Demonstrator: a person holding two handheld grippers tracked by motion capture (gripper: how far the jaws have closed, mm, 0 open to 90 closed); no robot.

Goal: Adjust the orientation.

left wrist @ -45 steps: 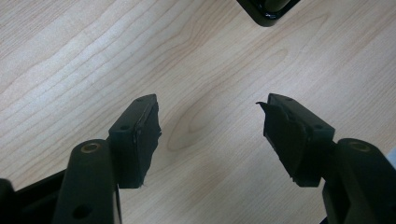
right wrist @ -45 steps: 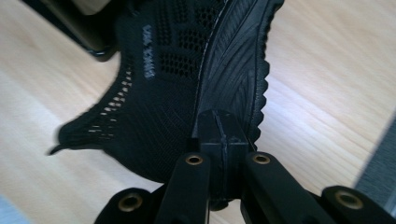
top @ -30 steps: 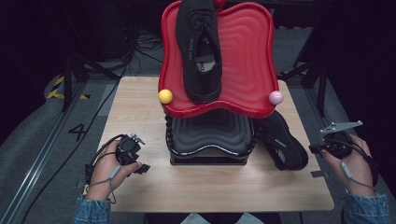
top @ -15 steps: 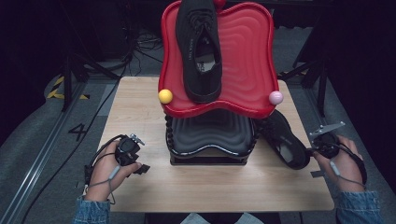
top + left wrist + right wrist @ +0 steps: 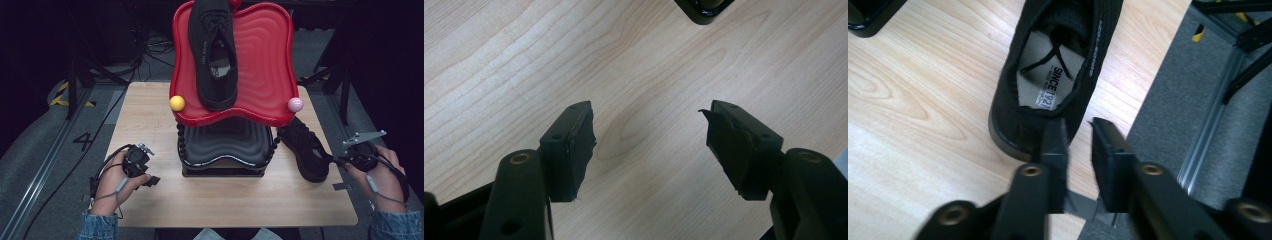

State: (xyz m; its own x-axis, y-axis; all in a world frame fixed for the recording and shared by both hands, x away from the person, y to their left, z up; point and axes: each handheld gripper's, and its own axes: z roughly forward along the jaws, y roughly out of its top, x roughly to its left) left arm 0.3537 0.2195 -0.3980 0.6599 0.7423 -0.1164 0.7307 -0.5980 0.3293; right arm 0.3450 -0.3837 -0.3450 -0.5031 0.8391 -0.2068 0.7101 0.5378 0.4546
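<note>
Your right tongs [image 5: 1079,145], jaws just opening to a narrow gap, sit at the heel of the black shoe [image 5: 1055,75]; nothing gripped. Shoe lies on the surface [image 5: 150,115], approx 4 o'clock from the red tray [image 5: 260,60]. Left tongs [image 5: 649,145] wide, w/ nothing between.

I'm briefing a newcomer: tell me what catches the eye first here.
A wavy red tray rises at the table's far middle, carrying a black shoe above a black tray. A second black shoe lies on the table to the right, its heel at the right gripper.
</note>
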